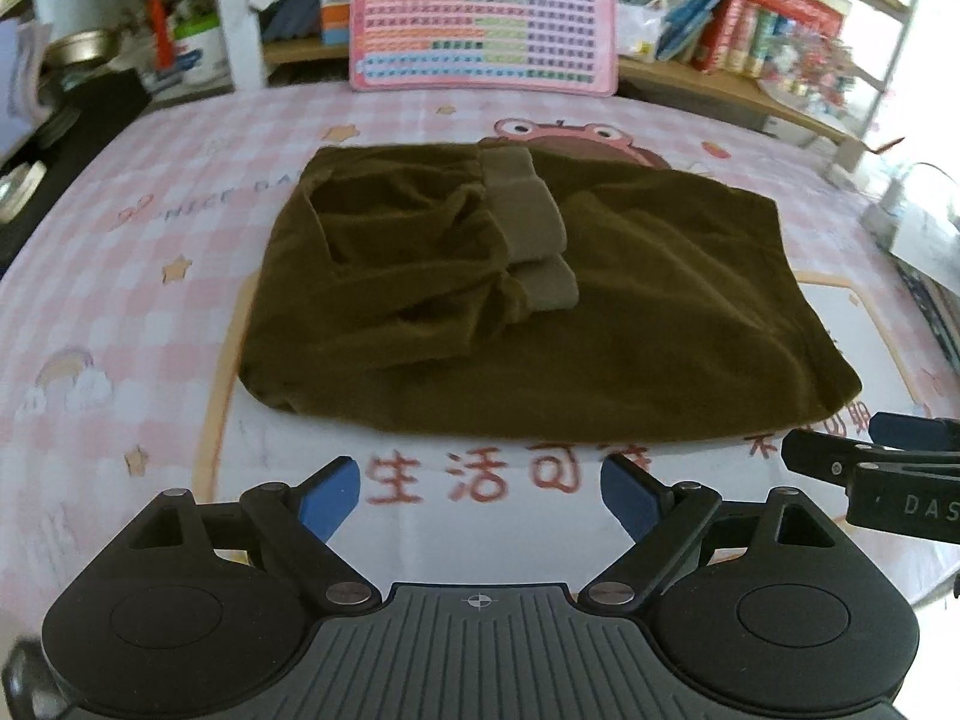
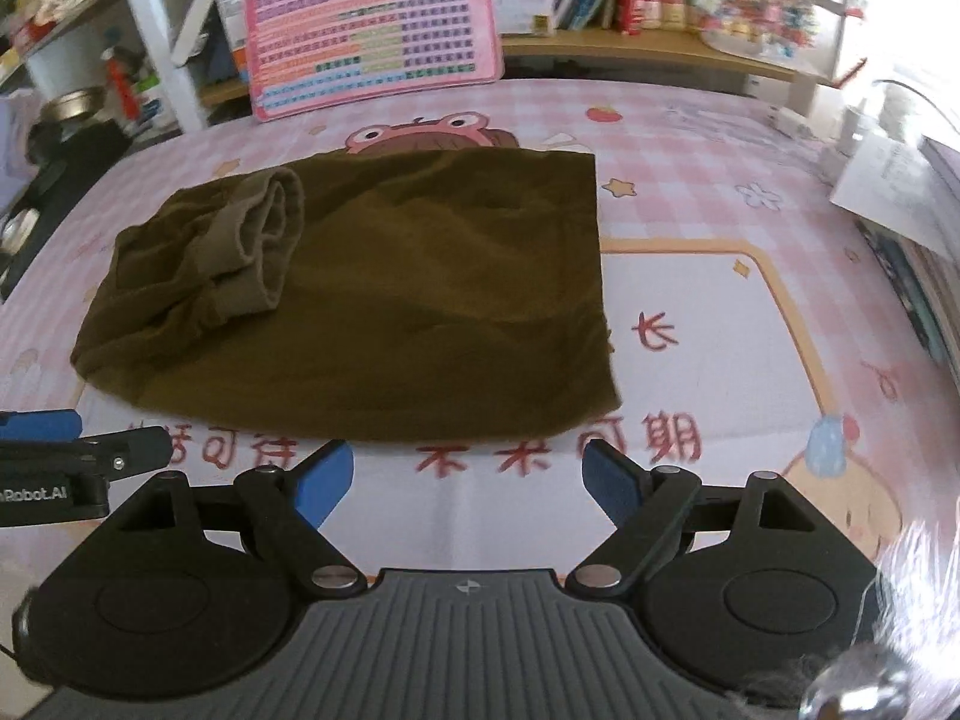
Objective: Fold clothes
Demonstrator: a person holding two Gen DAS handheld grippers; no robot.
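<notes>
A dark olive-brown garment (image 1: 540, 312) lies folded into a rough rectangle on the pink checked table cover (image 1: 150, 300). Its two lighter ribbed cuffs (image 1: 531, 222) rest on top, left of centre. It also shows in the right wrist view (image 2: 420, 300), cuffs (image 2: 264, 240) at its left. My left gripper (image 1: 480, 492) is open and empty, just short of the garment's near edge. My right gripper (image 2: 465, 480) is open and empty, also just short of the near edge. The right gripper's side shows at the left view's right edge (image 1: 870, 468).
A pink toy keyboard board (image 1: 486, 12) leans against shelves of books (image 1: 768, 24) at the back. Jars and a metal bowl (image 1: 78, 48) stand at back left. Papers and a box (image 2: 900, 192) lie at the table's right edge.
</notes>
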